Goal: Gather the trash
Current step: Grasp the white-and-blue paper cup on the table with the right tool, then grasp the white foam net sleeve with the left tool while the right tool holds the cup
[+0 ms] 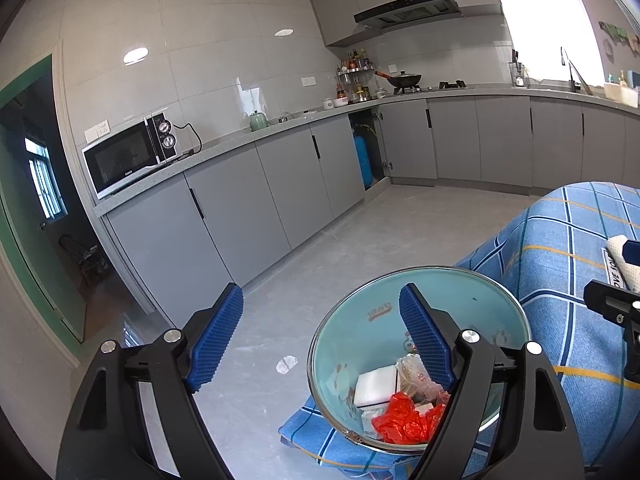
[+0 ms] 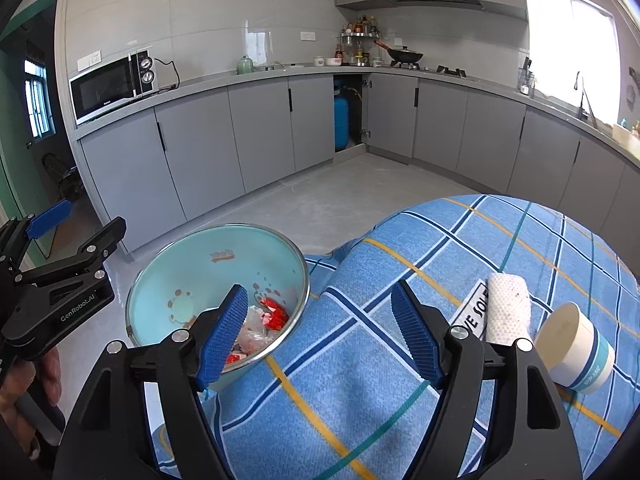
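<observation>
While both my grippers hang over the table edge, I see the left gripper [image 1: 320, 336] spread wide with nothing between its pads, one finger above the floor, the other above the bowl [image 2: 180, 256]. That bowl sits at the edge of the blue checked cloth [image 2: 400, 360] and holds red plastic [image 1: 404, 416], a white block [image 1: 376, 388] and crumpled wrappers [image 1: 416, 372]. My right gripper [image 2: 320, 336] is likewise released and empty over bare cloth. Just right of it lie a paper roll [image 2: 506, 308] and a tipped cup [image 2: 576, 352], side by side.
</observation>
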